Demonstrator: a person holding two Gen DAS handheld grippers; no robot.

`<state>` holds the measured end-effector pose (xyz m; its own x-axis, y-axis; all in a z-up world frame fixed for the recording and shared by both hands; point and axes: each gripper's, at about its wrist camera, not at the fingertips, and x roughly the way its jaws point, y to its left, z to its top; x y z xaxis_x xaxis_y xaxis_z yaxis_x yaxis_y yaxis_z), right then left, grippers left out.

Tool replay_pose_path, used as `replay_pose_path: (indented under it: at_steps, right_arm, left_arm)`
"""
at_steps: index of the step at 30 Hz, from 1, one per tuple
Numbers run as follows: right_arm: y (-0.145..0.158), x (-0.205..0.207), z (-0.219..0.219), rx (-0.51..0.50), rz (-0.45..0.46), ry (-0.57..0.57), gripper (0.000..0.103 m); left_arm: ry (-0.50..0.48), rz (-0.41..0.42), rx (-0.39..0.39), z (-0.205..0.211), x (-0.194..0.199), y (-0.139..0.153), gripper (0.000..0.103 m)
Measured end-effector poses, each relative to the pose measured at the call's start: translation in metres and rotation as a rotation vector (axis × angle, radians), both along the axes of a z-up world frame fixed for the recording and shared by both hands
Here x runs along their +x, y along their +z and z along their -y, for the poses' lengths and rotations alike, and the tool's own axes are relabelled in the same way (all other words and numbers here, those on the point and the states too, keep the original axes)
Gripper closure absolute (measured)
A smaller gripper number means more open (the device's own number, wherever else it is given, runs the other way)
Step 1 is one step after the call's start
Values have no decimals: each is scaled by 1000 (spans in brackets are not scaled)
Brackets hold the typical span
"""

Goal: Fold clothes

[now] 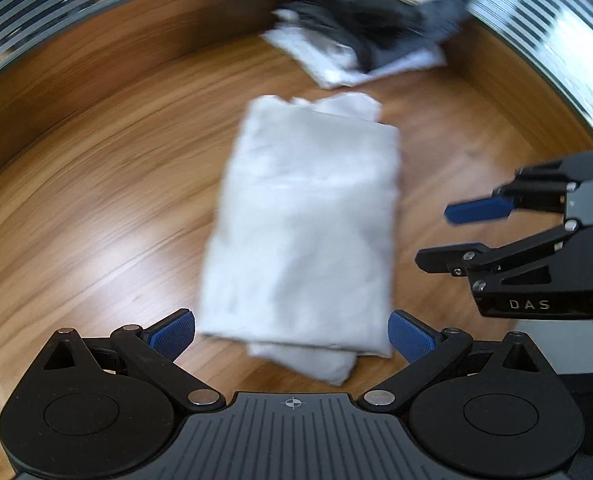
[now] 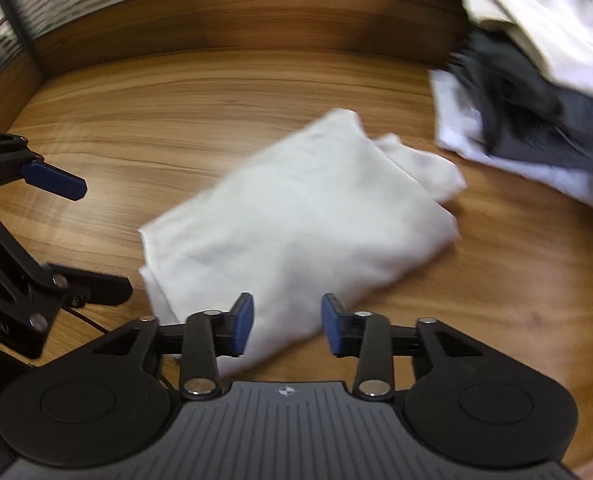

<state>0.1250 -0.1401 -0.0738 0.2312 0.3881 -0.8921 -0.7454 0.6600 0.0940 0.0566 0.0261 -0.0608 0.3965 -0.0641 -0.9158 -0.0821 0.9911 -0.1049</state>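
A folded white cloth garment (image 1: 300, 224) lies flat on the brown wood-grain bench (image 1: 96, 200), its outline softened by motion blur, so the folds and any seams are hard to read. A second layer pokes out at its near end and another at its far end. The left gripper (image 1: 291, 338) sits just short of the garment's near edge with its jaws spread wide and nothing between them. The right gripper (image 2: 287, 324) has its jaws parted too, empty, above the garment's near corner. Toward the far right of the bench sits a blurred pile of dark grey, white and beige clothes (image 2: 536, 112), partly cut off by the frame edge; its separate pieces cannot be told apart.
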Motion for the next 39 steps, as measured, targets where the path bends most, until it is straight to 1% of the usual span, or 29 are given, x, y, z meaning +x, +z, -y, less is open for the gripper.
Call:
replay_pose_path:
  at_steps: [1,2,3,4,8,10,11,12,13,16,17,18,19,20,21,22,24,25,28,30,31,34,37,39]
  right_arm:
    - [-1,-1,10,-5,6,-29,36]
    - [-3,0,17,-10,10,-59,25]
    - [-5,0,26,-12,12,-90,20]
    - [-5,-2,35,-16,11,-121,19]
    - [-10,-2,66,-63,7,-233,17]
    - [-12,0,82,-66,-1,-290,17]
    - [-13,1,90,-64,-7,-319,17]
    - [-12,2,98,-57,-16,-350,16]
    - [-11,2,105,-50,-24,-373,16]
    - [-11,2,120,-53,-33,-418,15]
    - [-11,1,122,-59,-33,-425,15]
    - [-11,1,125,-65,-33,-432,15]
    - [-12,1,127,-72,-33,-439,15]
    - [-12,1,129,-73,-34,-444,15]
    - [-12,1,129,-74,-34,-444,14]
    - [-12,2,129,-75,-32,-443,14]
    - [-13,2,128,-78,-31,-439,14]
    - [-13,3,126,-80,-31,-436,14]
    - [-14,2,122,-89,-30,-424,13]
    - [-16,1,116,-97,-29,-409,13]
    - [-16,2,112,-99,-28,-398,13]
    - [-19,3,99,-105,-24,-365,13]
    - [-22,4,85,-107,-20,-326,13]
    - [-23,4,74,-109,-15,-294,13]
  left_arm:
    - [-33,6,3,8,5,-4,0]
    - [-57,9,1,15,8,-8,0]
    - [-80,12,-1,21,12,-12,1]
    - [-104,16,-2,28,15,-16,2]
    - [-187,34,44,59,31,-33,3]
    - [-228,43,68,74,39,-42,18]
    - [-246,34,101,80,43,-47,23]
    - [-264,20,141,86,48,-53,31]
    - [-273,13,173,88,52,-58,34]
    - [-273,9,234,91,60,-68,34]
    - [-268,8,238,90,63,-70,35]
    - [-260,10,242,90,66,-73,41]
    - [-251,16,242,88,66,-72,53]
    - [-242,23,241,87,66,-72,57]
    - [-233,30,241,85,66,-71,64]
    - [-223,37,240,84,66,-70,75]
    - [-173,91,167,73,64,-59,86]
    - [-150,113,140,66,61,-52,89]
    - [-55,179,95,44,51,-30,92]
    - [41,217,53,20,44,-16,95]
    - [92,233,29,7,39,-9,99]
    - [273,258,-73,-42,24,4,100]
    - [413,277,-74,-82,5,8,101]
    - [497,273,-29,-105,-11,7,101]
